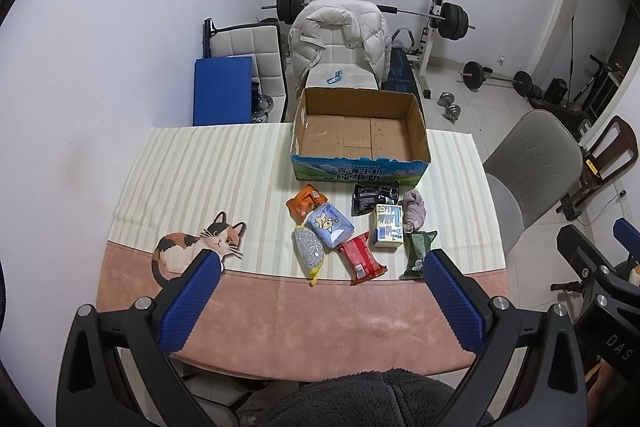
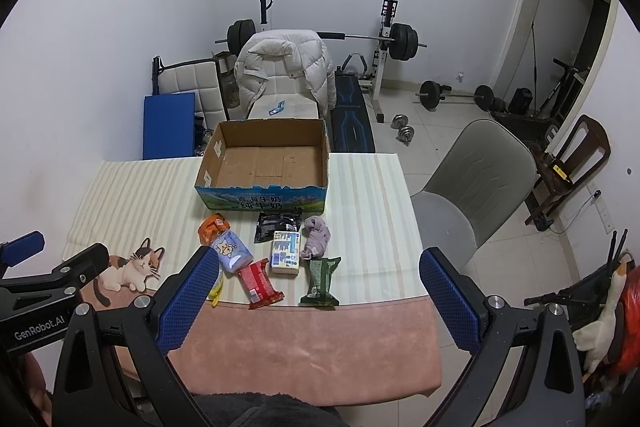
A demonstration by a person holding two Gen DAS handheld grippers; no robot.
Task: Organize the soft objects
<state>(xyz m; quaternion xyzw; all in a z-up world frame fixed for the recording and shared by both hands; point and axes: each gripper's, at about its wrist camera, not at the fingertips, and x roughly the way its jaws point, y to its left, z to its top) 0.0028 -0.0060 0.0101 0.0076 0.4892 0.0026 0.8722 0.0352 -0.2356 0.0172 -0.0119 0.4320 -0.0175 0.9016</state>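
An empty cardboard box (image 1: 360, 135) (image 2: 266, 159) stands at the table's far side. In front of it lie several soft packs: an orange pouch (image 1: 304, 201), a light-blue cat-print pack (image 1: 330, 225) (image 2: 231, 251), a clear bag of pellets (image 1: 308, 253), a red pack (image 1: 360, 259) (image 2: 258, 283), a black pouch (image 1: 372, 197) (image 2: 276, 223), a white tissue pack (image 1: 387, 227) (image 2: 285, 253), a dark-green pack (image 1: 418, 249) (image 2: 322, 281) and a lilac cloth (image 1: 414, 211) (image 2: 317, 237). My left gripper (image 1: 320, 301) and right gripper (image 2: 316, 297) hover open above the near edge, holding nothing.
A striped and pink cloth with a cat picture (image 1: 200, 243) covers the table (image 1: 320, 327). A grey chair (image 1: 528, 167) stands to the right, a chair with a white jacket (image 1: 340, 35) behind the box. Barbells and a weight bench fill the floor beyond.
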